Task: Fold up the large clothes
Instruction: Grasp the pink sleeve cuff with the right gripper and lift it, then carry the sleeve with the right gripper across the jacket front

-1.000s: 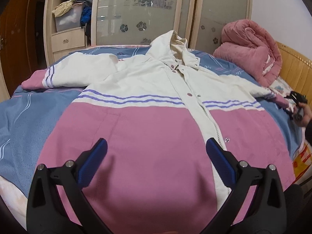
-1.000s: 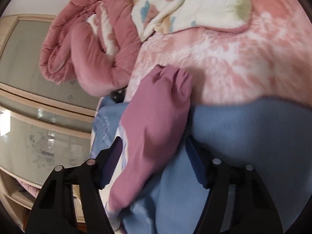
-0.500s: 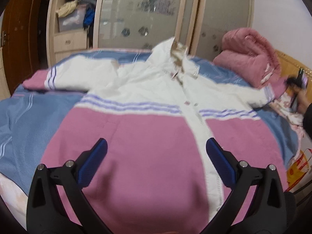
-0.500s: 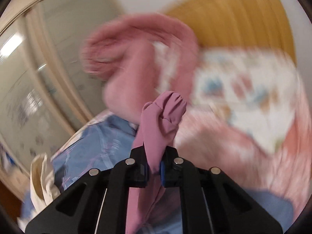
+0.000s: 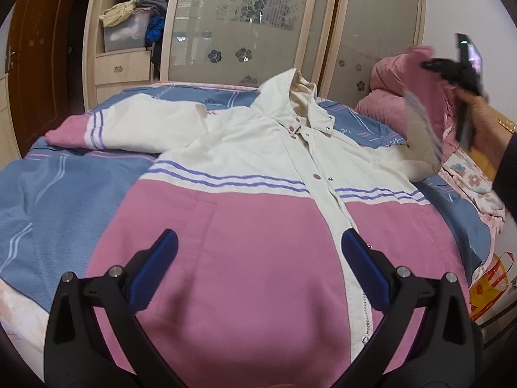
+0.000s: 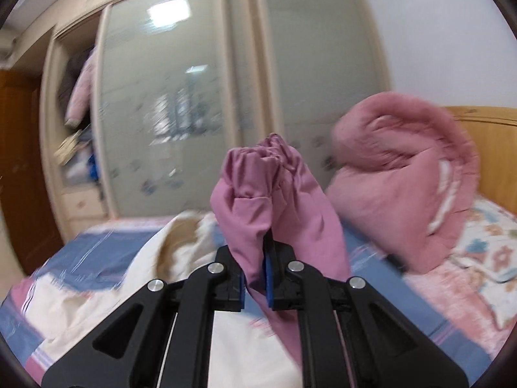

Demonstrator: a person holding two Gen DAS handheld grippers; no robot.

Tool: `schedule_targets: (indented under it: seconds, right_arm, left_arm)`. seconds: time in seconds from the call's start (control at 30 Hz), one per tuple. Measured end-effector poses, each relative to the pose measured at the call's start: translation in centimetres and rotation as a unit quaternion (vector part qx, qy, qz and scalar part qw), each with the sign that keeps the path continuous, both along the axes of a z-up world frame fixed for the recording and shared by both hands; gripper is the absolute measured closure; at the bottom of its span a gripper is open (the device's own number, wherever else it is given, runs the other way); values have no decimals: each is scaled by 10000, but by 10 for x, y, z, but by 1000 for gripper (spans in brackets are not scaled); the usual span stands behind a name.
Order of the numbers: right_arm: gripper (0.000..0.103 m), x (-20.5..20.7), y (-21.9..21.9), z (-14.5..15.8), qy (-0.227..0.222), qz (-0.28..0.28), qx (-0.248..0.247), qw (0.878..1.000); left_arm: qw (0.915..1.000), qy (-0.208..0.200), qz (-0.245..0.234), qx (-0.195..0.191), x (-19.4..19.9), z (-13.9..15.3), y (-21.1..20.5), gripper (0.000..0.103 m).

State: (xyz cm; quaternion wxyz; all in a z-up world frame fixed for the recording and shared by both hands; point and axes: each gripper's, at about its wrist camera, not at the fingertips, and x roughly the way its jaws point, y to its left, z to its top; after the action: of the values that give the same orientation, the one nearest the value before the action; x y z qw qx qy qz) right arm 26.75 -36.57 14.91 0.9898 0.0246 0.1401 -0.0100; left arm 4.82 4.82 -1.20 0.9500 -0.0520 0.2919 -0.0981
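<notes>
A large hooded jacket (image 5: 245, 200), cream on top and pink below with purple stripes, lies spread face up on the bed. My left gripper (image 5: 258, 268) is open and empty, hovering over the pink hem. My right gripper (image 6: 255, 278) is shut on the jacket's pink sleeve cuff (image 6: 271, 190) and holds it lifted above the bed. In the left wrist view the right gripper (image 5: 458, 77) is raised at the far right with the blurred sleeve (image 5: 420, 129) hanging from it. The other sleeve (image 5: 129, 126) lies flat at the left.
A blue striped bedcover (image 5: 48, 187) covers the bed. A rolled pink quilt (image 6: 404, 187) and a floral pillow (image 6: 484, 239) sit by the wooden headboard (image 6: 484, 119). A wardrobe with frosted sliding doors (image 5: 252, 26) and open shelves (image 5: 129, 29) stands behind the bed.
My right gripper shut on the pink cuff, lifted it off the bed and swung it up and toward the jacket's body. The left gripper stayed open over the hem.
</notes>
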Motion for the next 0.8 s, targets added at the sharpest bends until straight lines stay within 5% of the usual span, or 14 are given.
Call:
schedule_targets:
  seconds: [0.2, 0.3, 0.4, 0.5, 0.57, 0.6, 0.63, 0.8]
  right_arm:
    - [95, 11, 99, -69, 579, 584, -142, 9965]
    - [94, 22, 139, -111, 1231, 753, -380, 9888]
    - [94, 34, 161, -159, 2180, 622, -915, 9696]
    - [85, 45, 167, -201, 3192, 583, -1239, 9377]
    - [67, 36, 173, -206, 3070, 574, -1656, 9354]
    - [31, 28, 175, -202, 2918, 533, -1787, 9381]
    - [10, 23, 176, -198, 2756, 466, -1795, 9432]
    - [4, -41, 136, -144, 1655, 874, -136, 9822]
  left_arm:
    - [9997, -233, -2, -51, -19, 15, 8, 2]
    - [9999, -126, 53, -37, -14, 9, 10, 2]
    - [9997, 17, -13, -229, -8, 5, 10, 2]
    - [9999, -37, -18, -141, -5, 2, 3, 2]
    - [9999, 32, -34, -138, 0, -1, 1, 2]
    - [9998, 82, -49, -168, 2, -3, -1, 2]
    - [9996, 125, -61, -237, 5, -5, -2, 2]
    - [9994, 216, -24, -283, 15, -17, -9, 2]
